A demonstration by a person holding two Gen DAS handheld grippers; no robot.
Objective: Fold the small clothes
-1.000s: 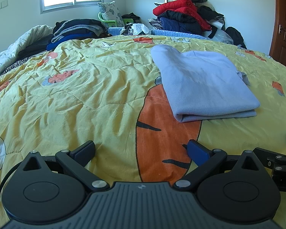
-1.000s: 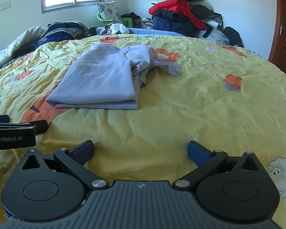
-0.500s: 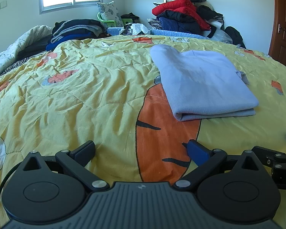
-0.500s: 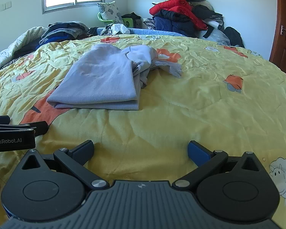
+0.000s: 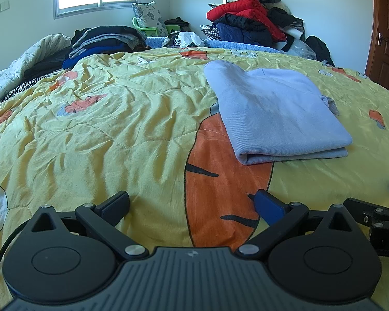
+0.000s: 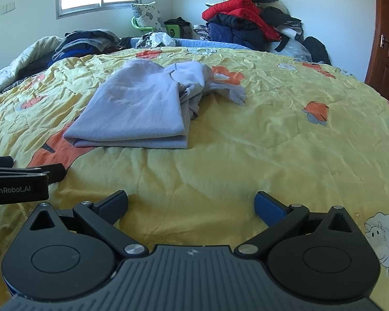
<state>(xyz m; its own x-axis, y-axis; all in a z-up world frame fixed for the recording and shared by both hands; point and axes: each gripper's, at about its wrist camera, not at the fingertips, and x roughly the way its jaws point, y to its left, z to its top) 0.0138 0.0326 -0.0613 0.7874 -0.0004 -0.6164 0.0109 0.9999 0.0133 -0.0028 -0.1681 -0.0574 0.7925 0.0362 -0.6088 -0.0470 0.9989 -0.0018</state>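
A pale lavender garment [image 5: 277, 111] lies folded flat on the yellow bedspread [image 5: 103, 134], right of centre in the left wrist view. In the right wrist view the same garment [image 6: 137, 111] sits left of centre, with a bunched, crumpled part [image 6: 194, 88] sticking out on its right side. My left gripper [image 5: 193, 204] is open and holds nothing, well short of the garment's near edge. My right gripper [image 6: 190, 203] is likewise open and holds nothing, near the bed's front. Each gripper shows at the edge of the other's view.
A heap of red, navy and black coats [image 5: 249, 23] stands at the back right. Dark folded clothes [image 5: 103, 41] and a white quilt [image 5: 18, 64] lie at the back left. A wooden door [image 5: 386, 31] is at the far right.
Both views have shifted only slightly; the garment and the open grippers stay as they were.
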